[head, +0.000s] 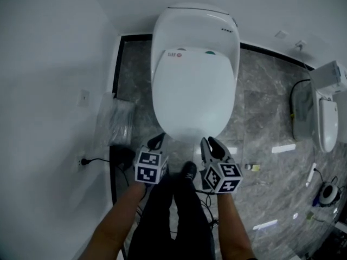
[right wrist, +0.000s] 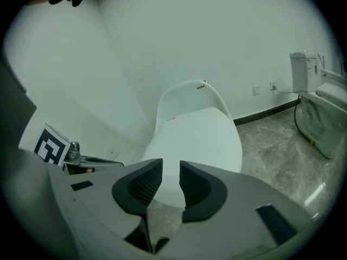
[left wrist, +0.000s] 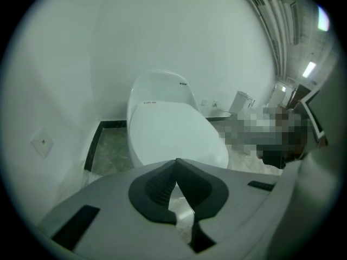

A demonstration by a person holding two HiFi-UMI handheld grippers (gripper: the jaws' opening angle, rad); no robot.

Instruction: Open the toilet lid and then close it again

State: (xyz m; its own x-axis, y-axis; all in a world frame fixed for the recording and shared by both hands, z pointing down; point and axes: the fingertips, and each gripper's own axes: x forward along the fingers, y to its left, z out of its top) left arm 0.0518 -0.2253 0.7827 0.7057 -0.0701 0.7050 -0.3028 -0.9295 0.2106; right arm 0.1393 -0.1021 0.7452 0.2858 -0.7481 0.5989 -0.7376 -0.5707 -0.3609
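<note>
We see two toilets: the near one's toilet lid (head: 192,99) down at twelve o'clock, a second toilet (head: 327,118) at three. Left gripper (head: 156,141) fingers closed, empty; right gripper (head: 212,144) fingers apart, empty. Only the head view shows our forearms (head: 116,221).

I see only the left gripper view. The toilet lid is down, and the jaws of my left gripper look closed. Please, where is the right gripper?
Observer: In the head view, the right gripper hangs at the front edge of the lid, level with the left gripper.
Operator: Are its jaws open?
Observer: Yes. In the right gripper view they stand apart with nothing gripped, and the lid shows beyond the gap.
Operator: Does anything lie to the left of the lid?
Observer: A clear plastic bundle lies there, against the wall.
</note>
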